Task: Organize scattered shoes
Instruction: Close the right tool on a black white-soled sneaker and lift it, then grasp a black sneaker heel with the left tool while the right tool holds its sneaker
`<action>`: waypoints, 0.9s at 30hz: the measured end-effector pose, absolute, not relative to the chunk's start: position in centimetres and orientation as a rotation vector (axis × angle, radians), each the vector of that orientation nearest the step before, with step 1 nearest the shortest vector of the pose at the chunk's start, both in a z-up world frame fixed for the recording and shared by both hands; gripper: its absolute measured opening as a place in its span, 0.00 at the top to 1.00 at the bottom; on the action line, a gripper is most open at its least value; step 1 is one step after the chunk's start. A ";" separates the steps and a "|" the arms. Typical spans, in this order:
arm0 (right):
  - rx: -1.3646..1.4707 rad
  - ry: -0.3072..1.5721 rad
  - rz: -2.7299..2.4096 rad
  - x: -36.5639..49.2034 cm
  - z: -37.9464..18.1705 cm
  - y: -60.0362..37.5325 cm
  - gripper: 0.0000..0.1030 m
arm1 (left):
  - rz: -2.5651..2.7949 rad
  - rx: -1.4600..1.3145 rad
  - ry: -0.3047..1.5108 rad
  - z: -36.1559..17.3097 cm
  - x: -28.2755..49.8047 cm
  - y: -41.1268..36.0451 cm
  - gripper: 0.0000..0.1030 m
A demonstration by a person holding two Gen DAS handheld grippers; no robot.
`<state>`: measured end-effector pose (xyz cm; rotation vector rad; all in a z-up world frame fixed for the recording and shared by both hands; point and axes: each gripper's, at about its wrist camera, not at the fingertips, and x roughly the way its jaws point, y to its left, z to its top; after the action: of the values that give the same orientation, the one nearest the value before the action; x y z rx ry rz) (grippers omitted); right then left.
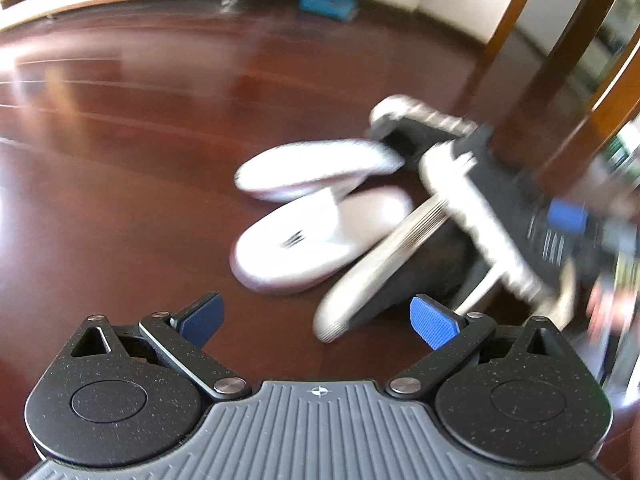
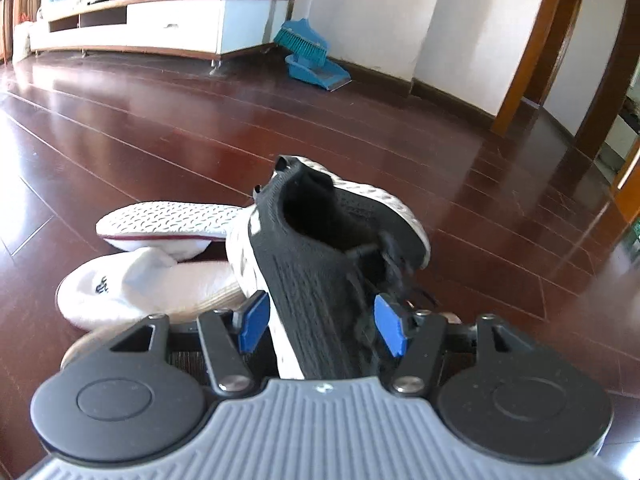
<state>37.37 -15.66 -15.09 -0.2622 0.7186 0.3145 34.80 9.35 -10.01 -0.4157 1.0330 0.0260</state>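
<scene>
The right hand-held gripper (image 2: 322,322) is clamped on a black knit sneaker (image 2: 320,264) with a white sole, held tilted above the dark wooden floor (image 2: 160,128). Just left of it, two white slippers (image 2: 132,284) are seen on the floor, one sole-up and overlapping the other. The left hand-held gripper (image 1: 316,320) is held wide apart and empty, near a second sneaker (image 1: 384,276).
</scene>
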 end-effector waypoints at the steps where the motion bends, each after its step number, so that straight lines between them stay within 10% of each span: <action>1: -0.244 0.722 0.323 36.8 -15.0 -16.3 0.40 | 0.013 -0.435 1.028 -10.1 35.9 8.9 0.01; 21: -0.119 0.757 0.339 28.0 -17.2 -25.9 0.40 | 0.160 -0.646 1.048 -15.4 49.6 -0.9 0.05; 27: -0.097 0.757 0.296 27.5 -17.1 -28.2 0.39 | 0.214 -0.647 1.054 -16.8 50.9 -1.8 0.19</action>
<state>27.52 -28.21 -17.12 -0.0967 0.7573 0.2960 50.88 -1.80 -16.79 -0.6473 1.0542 0.2138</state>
